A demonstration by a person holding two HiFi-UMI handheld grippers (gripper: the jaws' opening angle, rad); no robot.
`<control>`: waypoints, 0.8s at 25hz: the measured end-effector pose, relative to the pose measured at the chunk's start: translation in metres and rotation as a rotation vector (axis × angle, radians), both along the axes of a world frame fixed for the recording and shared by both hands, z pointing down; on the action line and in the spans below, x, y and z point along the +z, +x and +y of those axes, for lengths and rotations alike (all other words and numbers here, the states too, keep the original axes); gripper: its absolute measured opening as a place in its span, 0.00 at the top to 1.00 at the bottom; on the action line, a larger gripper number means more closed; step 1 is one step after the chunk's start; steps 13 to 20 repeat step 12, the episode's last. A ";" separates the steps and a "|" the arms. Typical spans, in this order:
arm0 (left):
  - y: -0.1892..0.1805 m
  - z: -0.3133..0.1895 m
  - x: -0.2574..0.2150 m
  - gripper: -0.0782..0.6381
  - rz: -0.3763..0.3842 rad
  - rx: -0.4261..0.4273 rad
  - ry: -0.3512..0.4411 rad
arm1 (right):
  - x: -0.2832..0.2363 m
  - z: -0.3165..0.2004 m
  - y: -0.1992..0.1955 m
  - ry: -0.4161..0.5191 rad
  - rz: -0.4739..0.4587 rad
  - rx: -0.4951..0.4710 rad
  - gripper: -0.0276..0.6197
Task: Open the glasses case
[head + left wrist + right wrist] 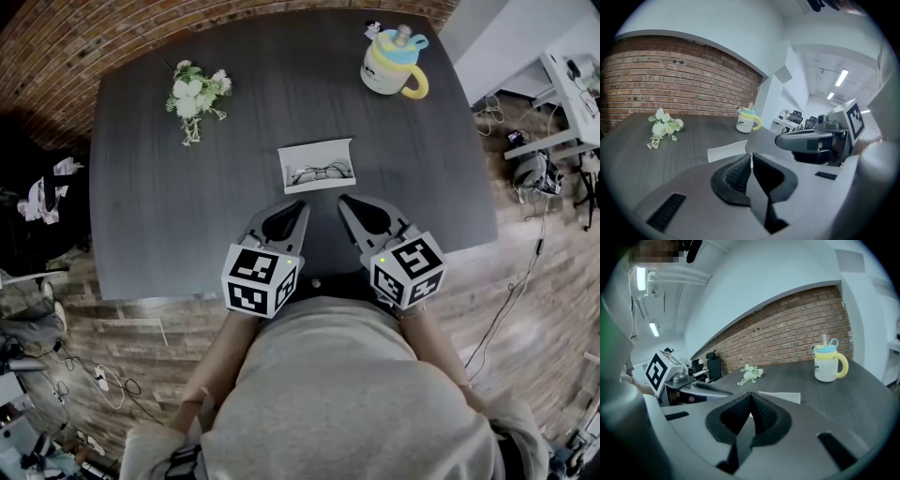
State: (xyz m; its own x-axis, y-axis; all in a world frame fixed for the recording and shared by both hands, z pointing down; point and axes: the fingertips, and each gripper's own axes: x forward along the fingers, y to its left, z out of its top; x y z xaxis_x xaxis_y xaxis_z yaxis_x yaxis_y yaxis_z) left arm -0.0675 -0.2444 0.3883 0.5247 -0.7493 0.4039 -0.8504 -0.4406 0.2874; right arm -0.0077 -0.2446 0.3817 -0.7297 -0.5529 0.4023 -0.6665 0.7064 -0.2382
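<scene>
The white rectangular glasses case [317, 165] lies near the middle of the dark table, and dark glasses show inside it from above. In the left gripper view the case [725, 151] shows just beyond the jaws, and the right gripper view has the case [780, 396] in the same place. My left gripper [302, 208] and right gripper [343, 202] hover side by side at the table's near edge, just short of the case. Both are shut with nothing between their pads. Neither touches the case.
A bunch of white flowers [195, 97] lies at the table's far left. At the far right stands a yellow and blue mug [395, 63]. The dark table [159, 206] ends just under the grippers. Office desks, chairs and cables stand off to the right.
</scene>
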 end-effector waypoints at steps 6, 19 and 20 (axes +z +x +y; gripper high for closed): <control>0.007 0.002 0.004 0.85 -0.021 0.042 -0.011 | 0.007 0.003 -0.002 -0.026 0.006 -0.028 0.95; 0.012 0.004 0.009 0.85 -0.023 0.065 -0.034 | 0.011 0.004 -0.001 -0.036 0.021 -0.034 0.95; 0.012 0.004 0.009 0.85 -0.023 0.065 -0.034 | 0.011 0.004 -0.001 -0.036 0.021 -0.034 0.95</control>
